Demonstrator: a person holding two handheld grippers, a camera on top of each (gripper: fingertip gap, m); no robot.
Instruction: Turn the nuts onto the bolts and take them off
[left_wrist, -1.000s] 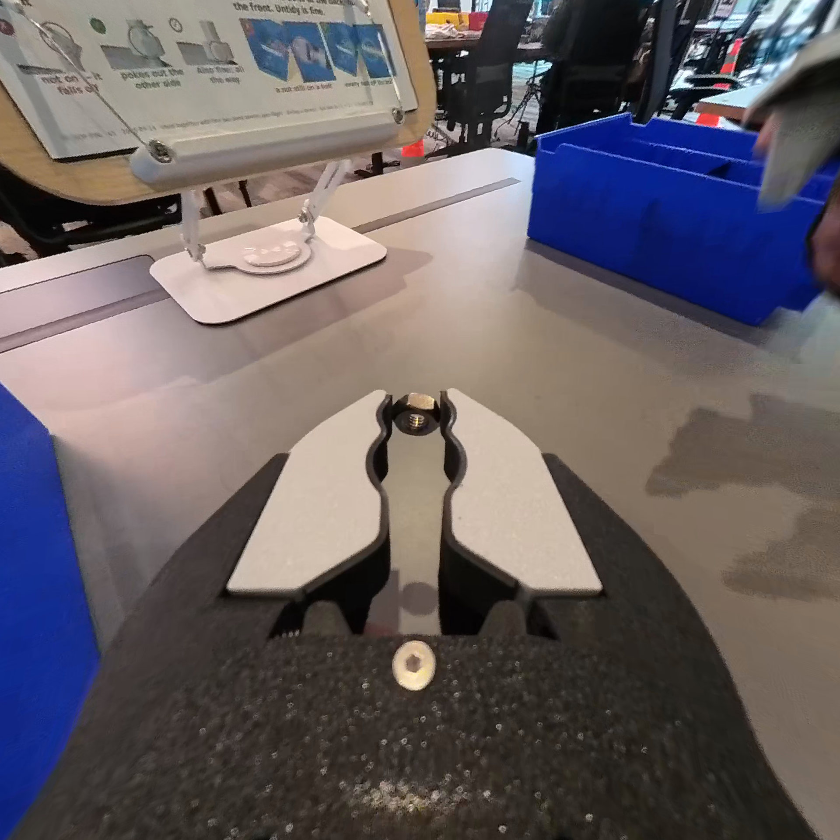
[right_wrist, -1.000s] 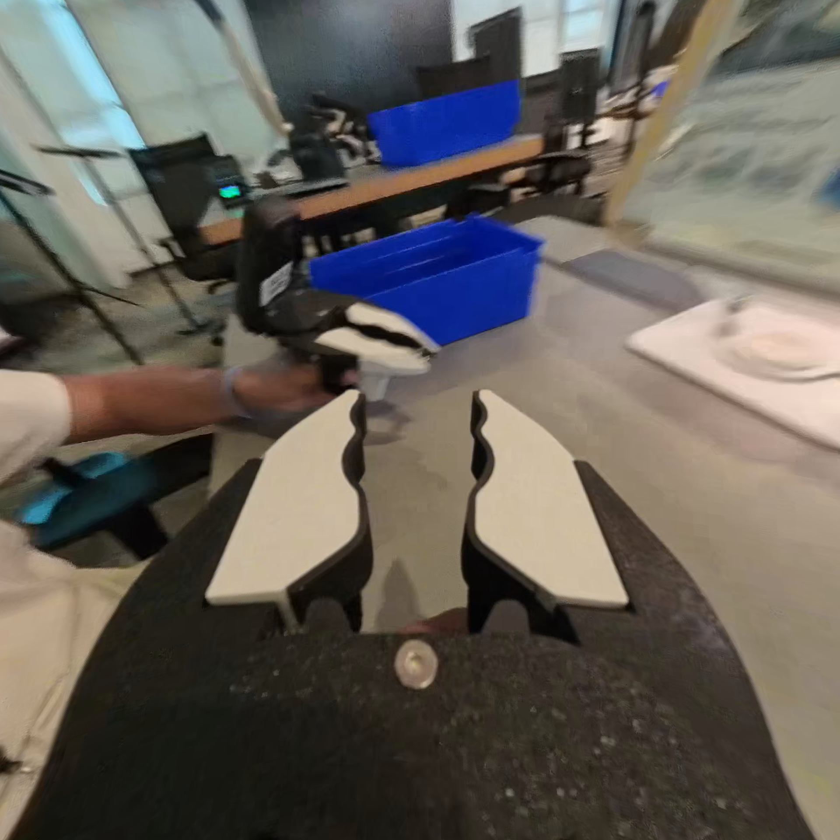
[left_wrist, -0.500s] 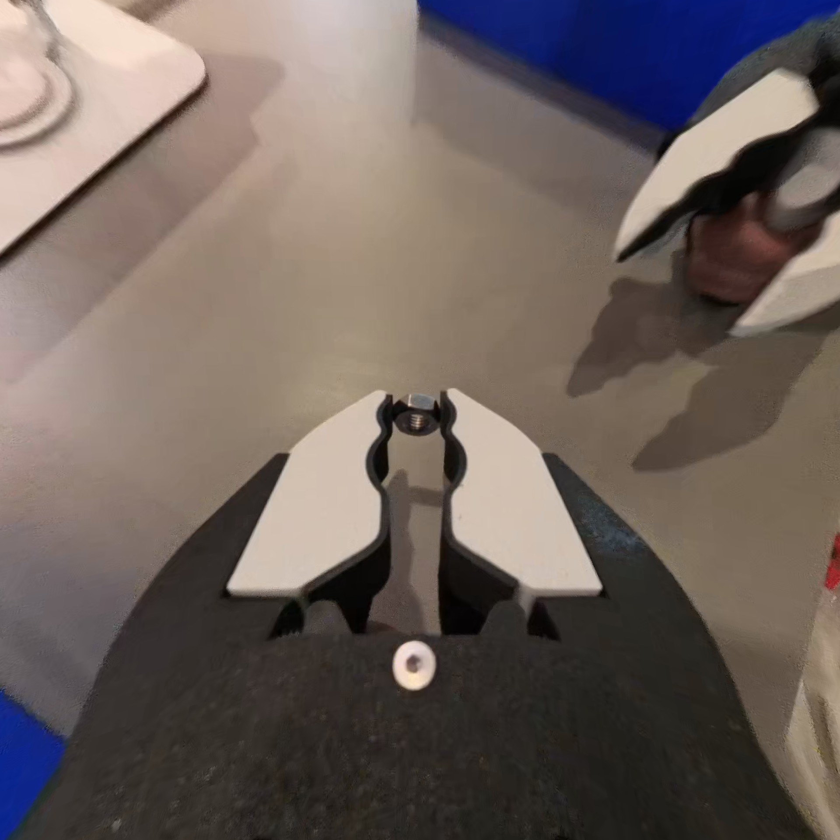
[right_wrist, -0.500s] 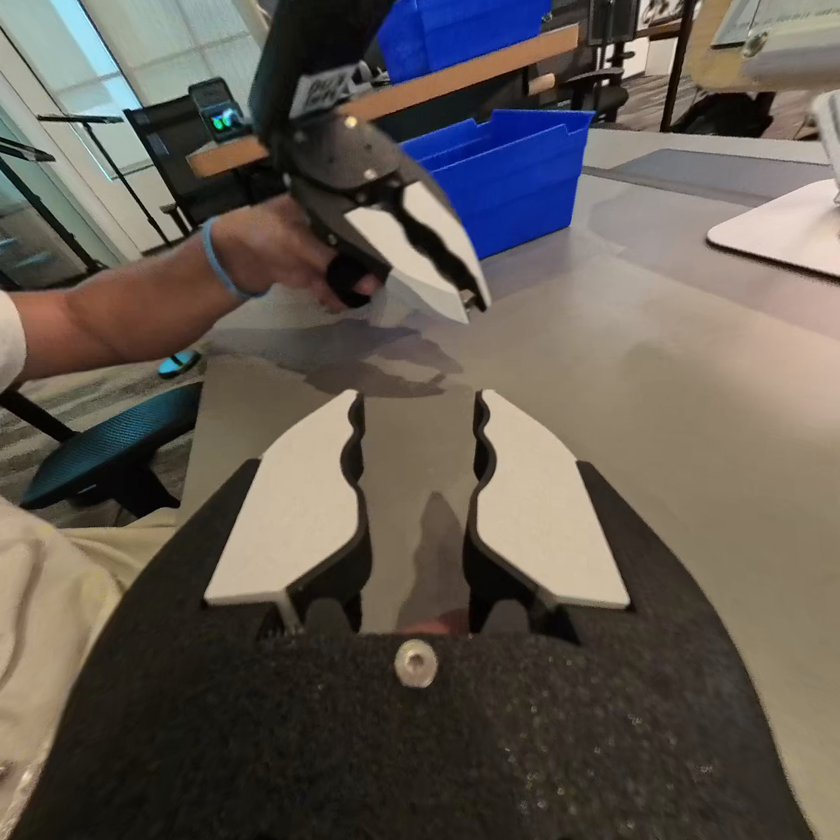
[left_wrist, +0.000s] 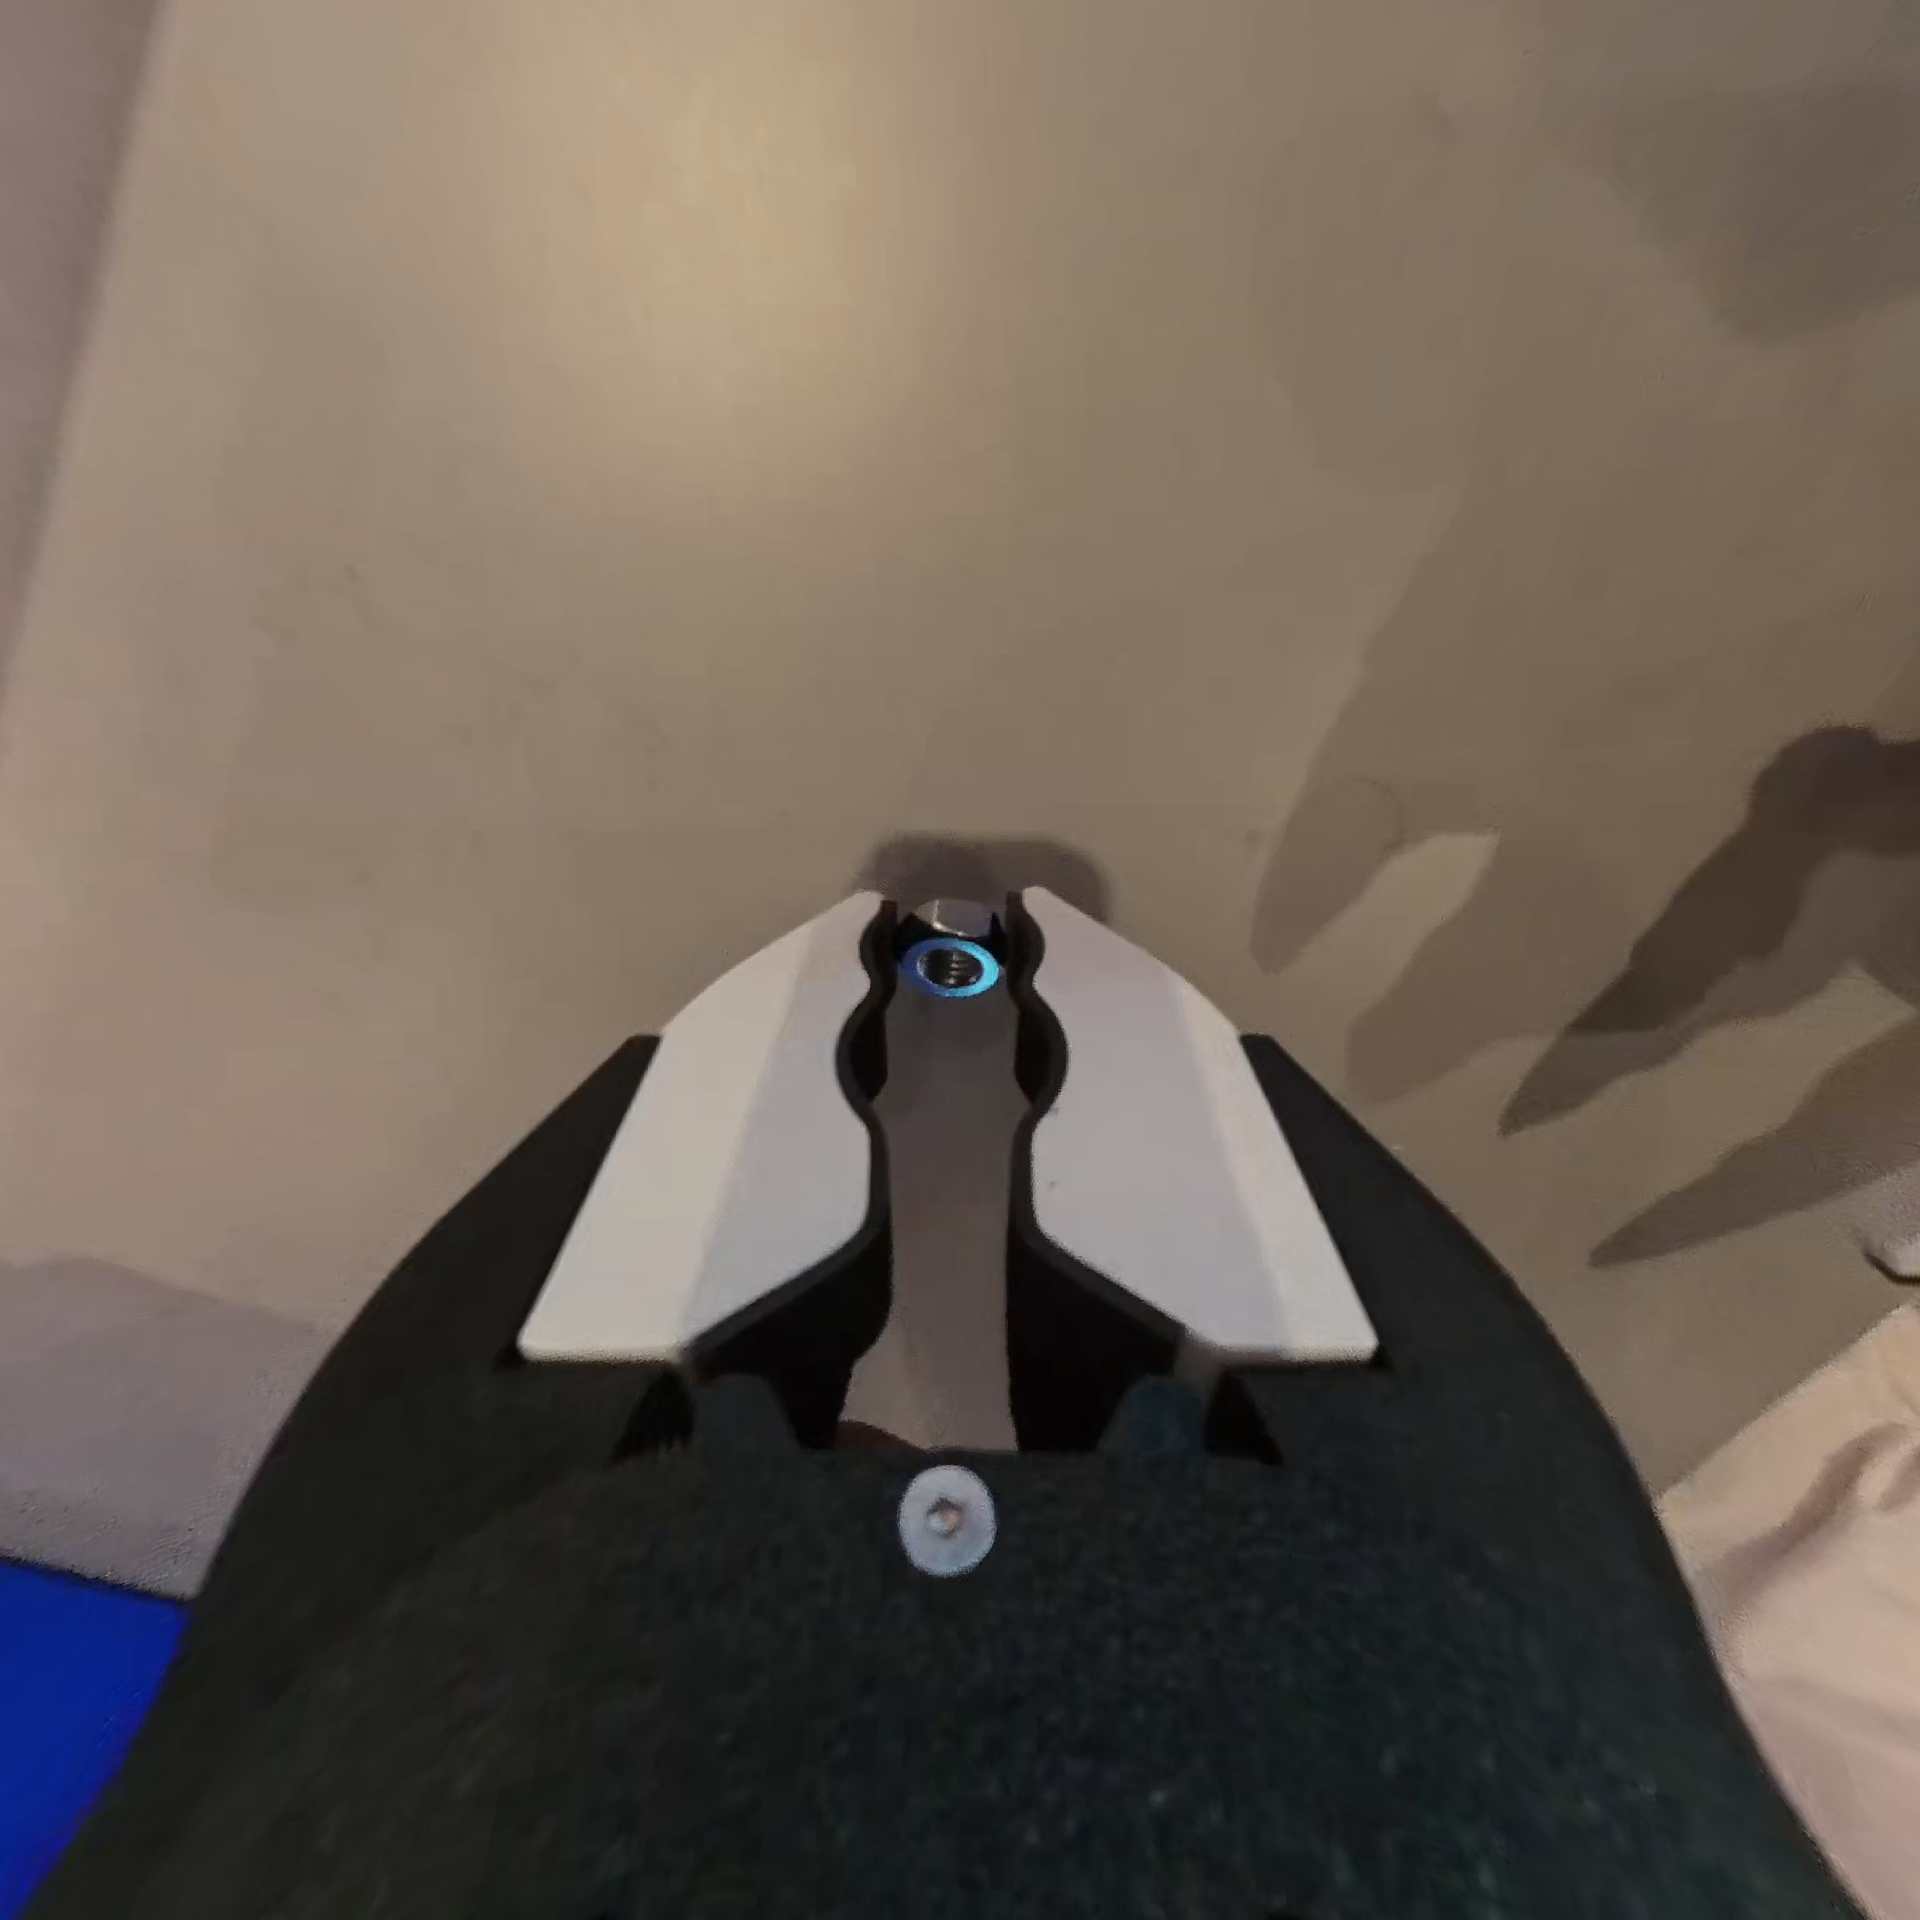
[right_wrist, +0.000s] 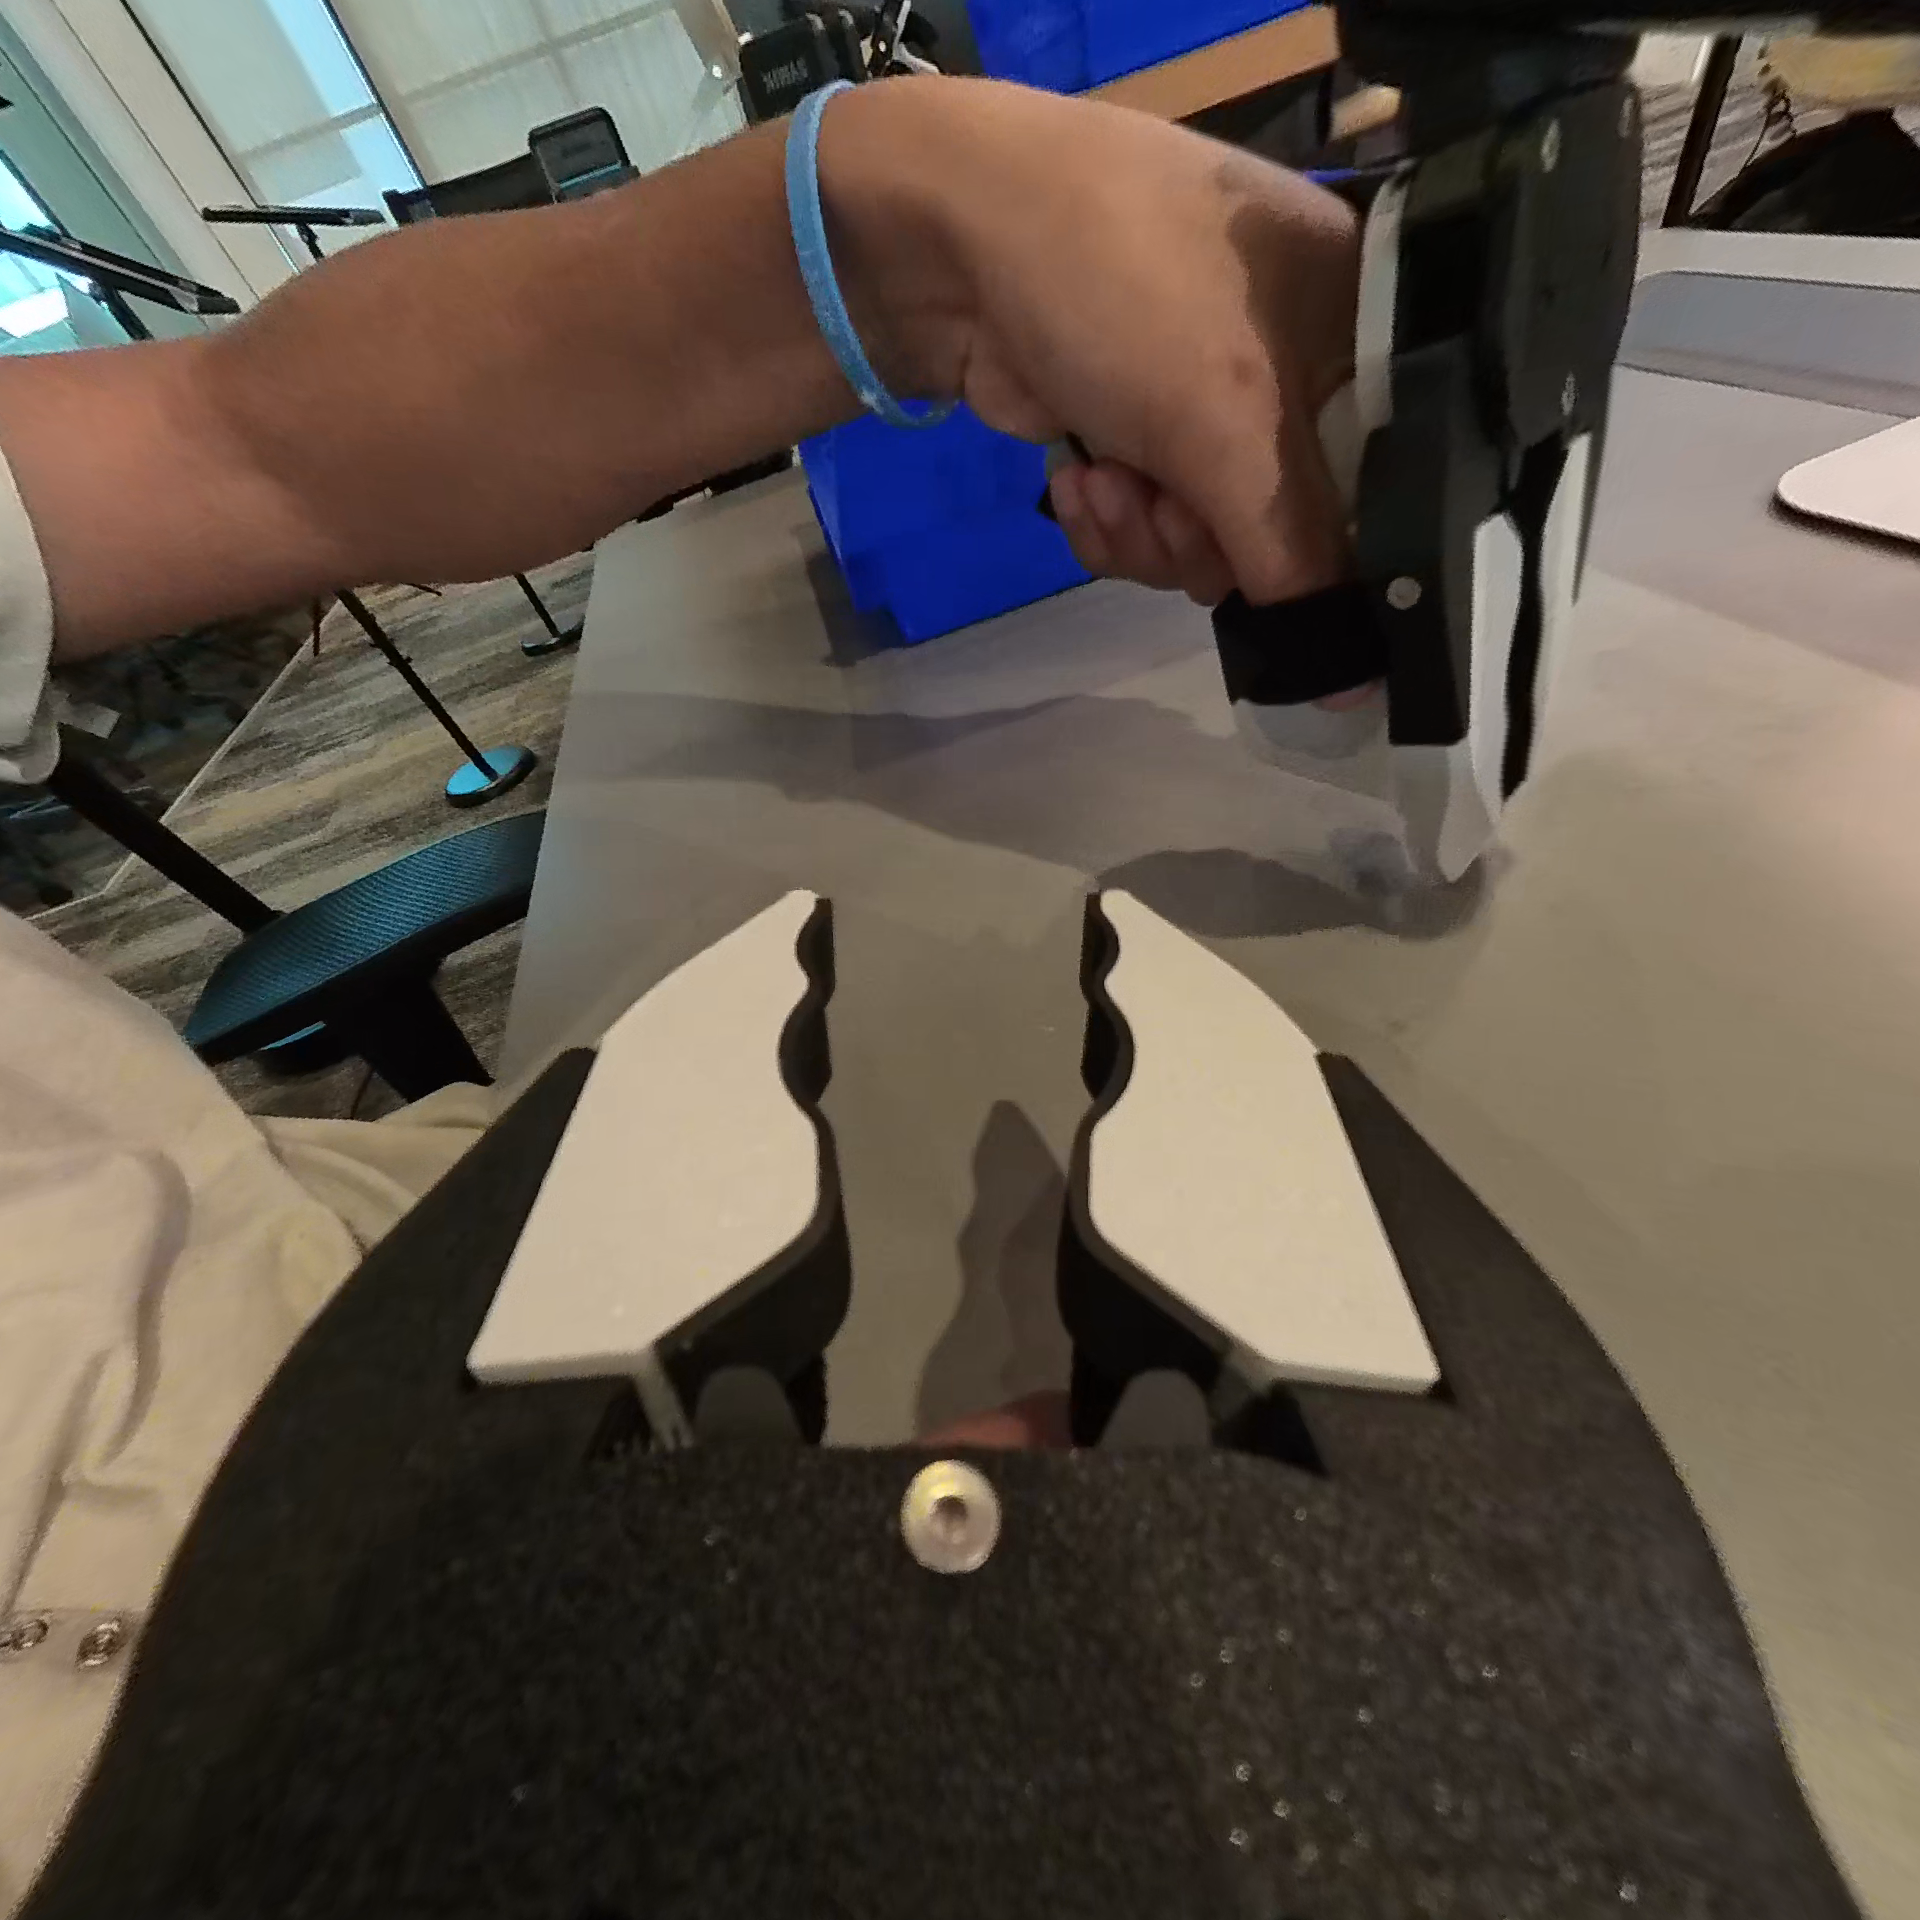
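My left gripper (left_wrist: 951, 940) is shut on a small silver hex nut (left_wrist: 951, 961) pinched at its fingertips. It points straight down with the tips just above the grey table (left_wrist: 727, 520). In the right wrist view the left gripper (right_wrist: 1470, 831) stands upright with its tips at the table, held by a hand (right_wrist: 1091, 343) with a blue wristband. The nut is hidden there. My right gripper (right_wrist: 956, 914) is open and empty, low over the table near its front edge. No bolt is in view.
A blue bin (right_wrist: 935, 520) stands behind the person's hand at the table's far left. A white stand base (right_wrist: 1860, 488) lies at the far right. A blue bin corner (left_wrist: 73, 1704) shows at lower left in the left wrist view. A chair (right_wrist: 364, 956) stands off the table's left edge.
The left gripper has tipped from level to pointing straight down and lowered the nut to the table. The right gripper stays open, its view now closer to the left hand.
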